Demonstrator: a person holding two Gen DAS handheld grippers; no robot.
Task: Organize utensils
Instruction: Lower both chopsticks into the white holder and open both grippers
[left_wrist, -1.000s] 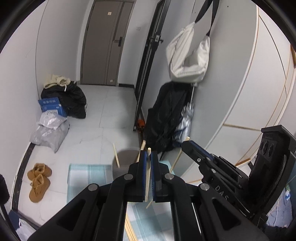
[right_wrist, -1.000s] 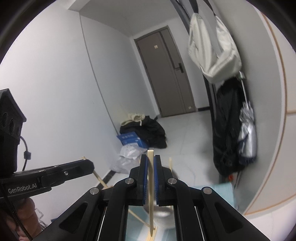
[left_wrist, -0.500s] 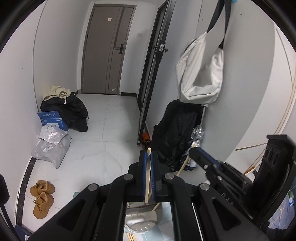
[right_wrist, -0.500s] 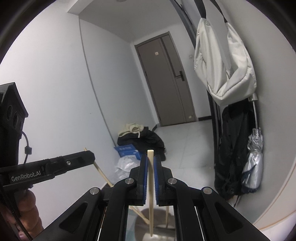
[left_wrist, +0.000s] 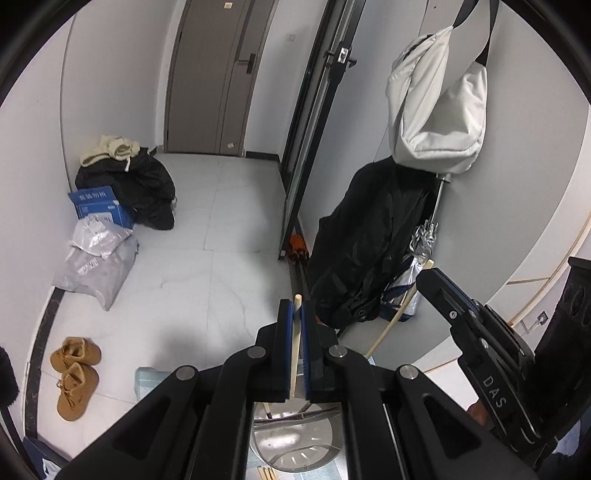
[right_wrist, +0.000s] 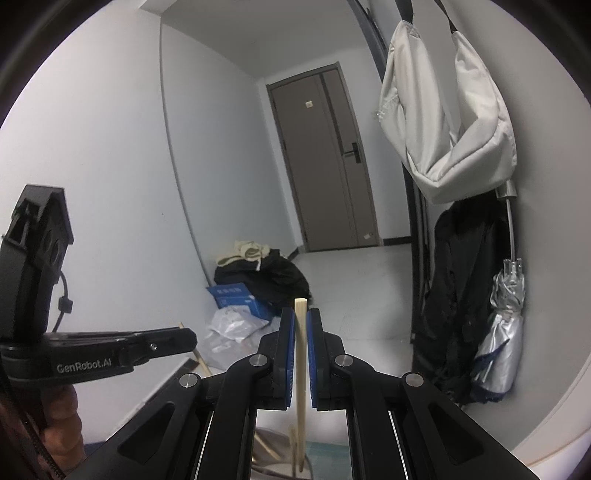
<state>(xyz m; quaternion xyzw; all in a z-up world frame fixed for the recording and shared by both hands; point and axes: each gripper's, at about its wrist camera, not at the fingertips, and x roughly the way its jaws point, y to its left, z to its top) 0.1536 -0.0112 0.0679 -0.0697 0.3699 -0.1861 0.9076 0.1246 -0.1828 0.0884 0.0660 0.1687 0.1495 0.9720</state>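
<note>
Left wrist view: the left gripper (left_wrist: 294, 321) has its blue pads closed on one chopstick (left_wrist: 294, 350), which stands nearly upright between them, its top poking just above the pads. Below it sits a metal cup (left_wrist: 295, 439), seen only in part through the gap in the gripper's frame. The tip of one more chopstick shows inside the cup and two more lie cut off at the bottom edge, on a pale checked mat (left_wrist: 146, 380). The right gripper (left_wrist: 424, 275) enters from the right, clamped on its own chopstick (left_wrist: 391, 325), which slants down toward the cup.

Right wrist view: the right gripper (right_wrist: 301, 325) pinches one upright chopstick (right_wrist: 301, 369) whose lower tip hangs over the cup (right_wrist: 269, 454), here a dim rim mostly hidden by the frame. Two further sticks lean in the cup. The left gripper (right_wrist: 192, 338) shows at the left edge, side on, with only short ends of its stick visible.

Only the left view shows the two brown shoes (left_wrist: 74, 373). Both views show the one white bag (right_wrist: 443, 122), the folded umbrella (right_wrist: 502, 325) and the door (right_wrist: 325, 158).
</note>
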